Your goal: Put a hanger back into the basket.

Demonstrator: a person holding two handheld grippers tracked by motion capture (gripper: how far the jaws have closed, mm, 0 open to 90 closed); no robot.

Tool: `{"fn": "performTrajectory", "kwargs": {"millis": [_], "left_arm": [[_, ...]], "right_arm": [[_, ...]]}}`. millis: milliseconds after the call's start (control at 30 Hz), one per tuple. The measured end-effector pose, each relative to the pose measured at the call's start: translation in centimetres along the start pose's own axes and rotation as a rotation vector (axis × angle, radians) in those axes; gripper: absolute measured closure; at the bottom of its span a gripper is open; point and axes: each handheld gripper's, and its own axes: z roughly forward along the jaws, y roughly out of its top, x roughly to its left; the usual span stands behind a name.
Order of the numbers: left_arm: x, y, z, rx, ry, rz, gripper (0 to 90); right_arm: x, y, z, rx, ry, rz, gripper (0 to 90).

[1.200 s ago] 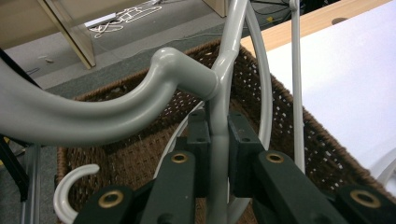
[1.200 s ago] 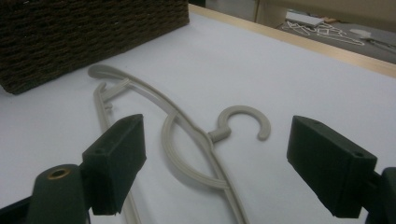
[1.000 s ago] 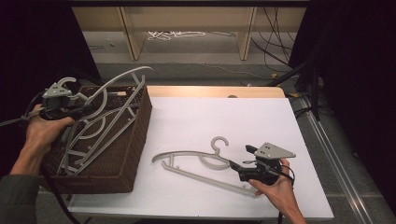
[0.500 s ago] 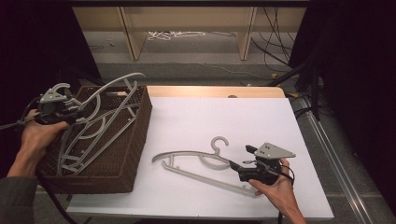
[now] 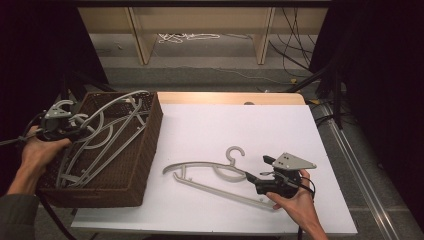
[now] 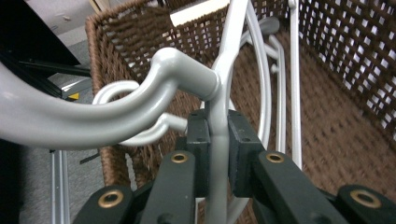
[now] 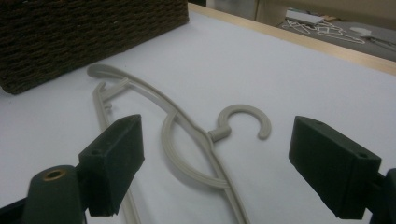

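Observation:
A brown wicker basket (image 5: pixel 135 186) stands at the table's left with several grey plastic hangers in it. My left gripper (image 5: pixel 75 131) is over the basket's near-left side. In the left gripper view the left gripper (image 6: pixel 217 151) is shut on the thin rod of a grey hanger (image 6: pixel 187 74), just below its hook. Another grey hanger (image 5: pixel 200 163) lies flat on the white table top. My right gripper (image 5: pixel 256 168) is at that hanger's right end, open. Seen from the right gripper (image 7: pixel 219 163), the hanger's hook (image 7: pixel 245 110) and arm lie between the wide-spread jaws, untouched.
The white table top (image 5: pixel 240 125) stretches from the basket to the right edge. The basket's woven wall (image 7: pixel 93 32) lies beyond the hanger's far end. A wooden shelf frame (image 5: pixel 200 30), cables and dark stands sit behind and beside the table.
My left gripper has drawn back toward the person and lower with its hanger, which now sits deeper in the basket. The right gripper and the hanger on the table have not moved.

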Motion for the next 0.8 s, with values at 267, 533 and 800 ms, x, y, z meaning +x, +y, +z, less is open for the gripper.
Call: {"fn": "performTrajectory", "kwargs": {"millis": [267, 533, 800], "left_arm": [[-0.8, 0.3, 1.3, 0.048, 0.015, 0.031, 81.5], [-1.9, 0.3, 2.8, 0.09, 0.01, 0.074, 81.1], [-2.4, 0.0, 4.1, 0.131, 0.032, 0.097, 80.9]], "right_arm": [[0.1, 0.0, 0.0, -0.001, 0.003, -0.002, 18.9], [0.0, -0.1, 0.0, 0.006, 0.002, -0.002, 19.0], [0.0, -0.1, 0.1, 0.008, 0.005, -0.004, 19.0]]}}
